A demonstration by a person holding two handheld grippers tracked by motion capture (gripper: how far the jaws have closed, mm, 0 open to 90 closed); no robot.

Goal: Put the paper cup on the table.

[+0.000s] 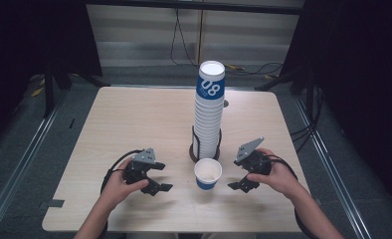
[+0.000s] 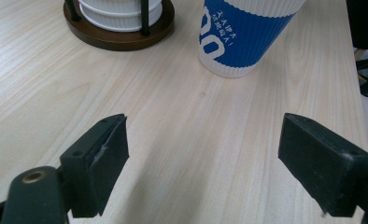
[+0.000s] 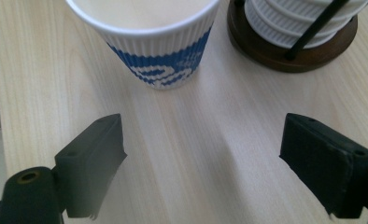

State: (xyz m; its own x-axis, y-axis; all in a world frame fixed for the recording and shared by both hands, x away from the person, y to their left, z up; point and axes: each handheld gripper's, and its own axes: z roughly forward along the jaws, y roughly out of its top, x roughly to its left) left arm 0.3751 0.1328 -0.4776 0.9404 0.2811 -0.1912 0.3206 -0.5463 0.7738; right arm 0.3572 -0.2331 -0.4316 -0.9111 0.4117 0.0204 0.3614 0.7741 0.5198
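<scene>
One blue-and-white paper cup [image 1: 208, 174] stands upright and alone on the desk [image 1: 124, 124], just in front of the tall cup stack [image 1: 209, 112] in its round wooden holder [image 1: 191, 152]. Your left claw [image 1: 159, 188] and right claw [image 1: 240, 185] flank it, jaws apart, holding nothing. Judging by this, one cup is dealt out and the many left in the stack are yet to do.

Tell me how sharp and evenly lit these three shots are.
High view: the table is evenly lit against dark surroundings, and the cup and stack look soft. Left gripper view: the wood grain is sharp, and the open left gripper casts faint shadows. Right gripper view: the open right gripper has blurred jaw edges, and the cup is bright.
</scene>
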